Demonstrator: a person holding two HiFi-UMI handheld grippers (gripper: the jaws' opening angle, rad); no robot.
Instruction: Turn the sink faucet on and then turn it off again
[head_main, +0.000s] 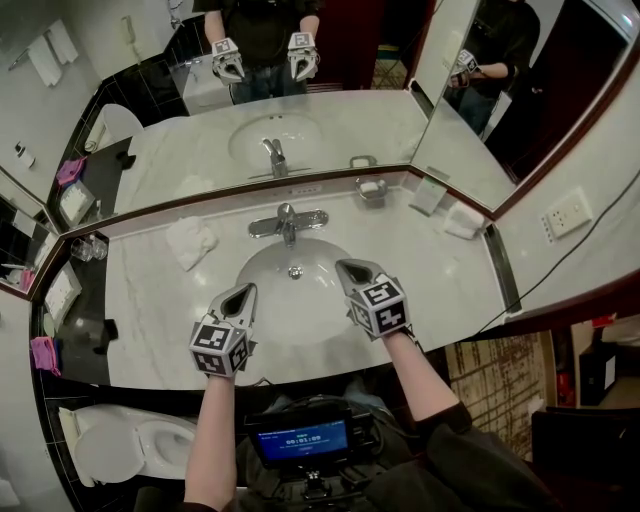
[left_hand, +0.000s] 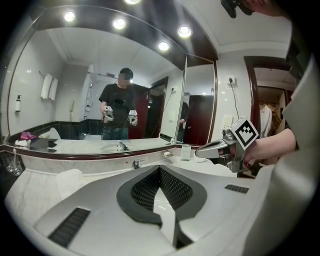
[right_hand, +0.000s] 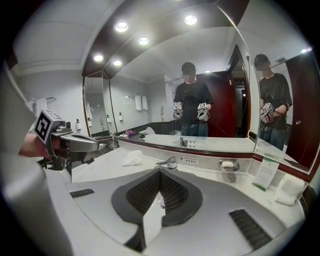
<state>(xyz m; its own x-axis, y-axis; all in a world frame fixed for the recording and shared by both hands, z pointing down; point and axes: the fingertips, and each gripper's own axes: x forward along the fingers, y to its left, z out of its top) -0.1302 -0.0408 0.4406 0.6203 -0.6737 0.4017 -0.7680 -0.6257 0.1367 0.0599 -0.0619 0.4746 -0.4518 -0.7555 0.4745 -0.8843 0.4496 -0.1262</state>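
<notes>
Partly behind the right hand-held gripper (right_hand: 159, 172), the faucet (right_hand: 167, 162)

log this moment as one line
phase: pre-contact | left gripper: shut, empty | right gripper: shut, empty | faucet: untouched | both above sink

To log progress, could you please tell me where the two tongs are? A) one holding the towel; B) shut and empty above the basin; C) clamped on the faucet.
B: the left tongs and right tongs hang shut over the basin, short of the faucet.
</notes>
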